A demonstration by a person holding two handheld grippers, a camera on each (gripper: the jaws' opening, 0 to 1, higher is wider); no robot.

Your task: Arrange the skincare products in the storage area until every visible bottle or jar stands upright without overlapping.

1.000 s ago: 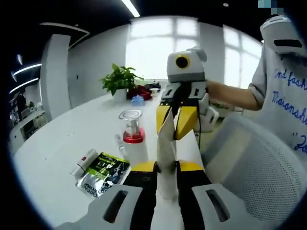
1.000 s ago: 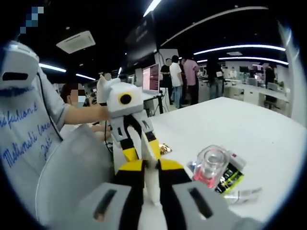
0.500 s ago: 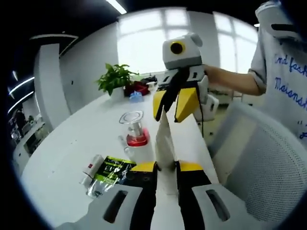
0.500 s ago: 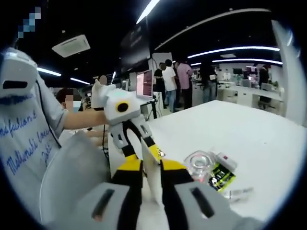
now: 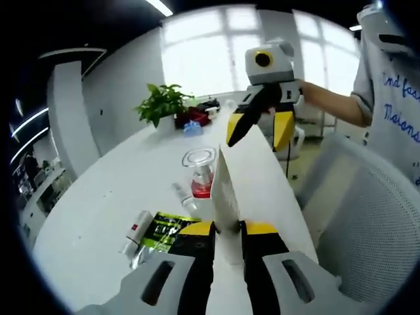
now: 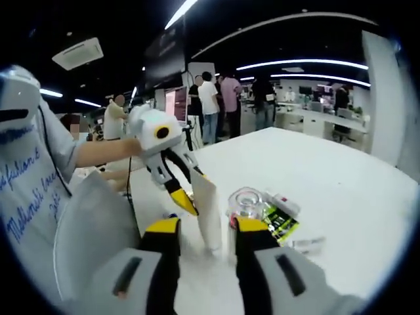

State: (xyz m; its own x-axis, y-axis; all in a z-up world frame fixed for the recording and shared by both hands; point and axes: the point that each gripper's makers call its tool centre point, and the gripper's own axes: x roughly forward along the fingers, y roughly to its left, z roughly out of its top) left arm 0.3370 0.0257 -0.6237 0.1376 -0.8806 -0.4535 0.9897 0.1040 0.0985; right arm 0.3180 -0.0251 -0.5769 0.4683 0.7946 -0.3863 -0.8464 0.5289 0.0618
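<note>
Left gripper view: the left gripper (image 5: pixel 227 231) is clenched on a white tube (image 5: pixel 225 200) that stands up between its 2 jaws. Beyond it, on the white table (image 5: pixel 131 197), a clear-capped bottle (image 5: pixel 199 174) with a pink body stands upright just beside the tube. A green-and-black sachet (image 5: pixel 159 231) lies flat to its left, with a small white tube (image 5: pixel 134 230) lying at the sachet's far edge. The right gripper (image 5: pixel 257 128) hangs above the tube, jaws parted, touching nothing. A potted plant (image 5: pixel 163 105) stands far back on the table.

Right gripper view: the right gripper (image 6: pixel 203 228) is released, its 2 jaws spread well apart. The white tube (image 6: pixel 207 210) stands between them, apart from both. The left gripper (image 6: pixel 185 197) grips the tube's far side. The bottle (image 6: pixel 247 203) stands beside the tube, the sachet (image 6: pixel 281 221) flat behind it.
</note>
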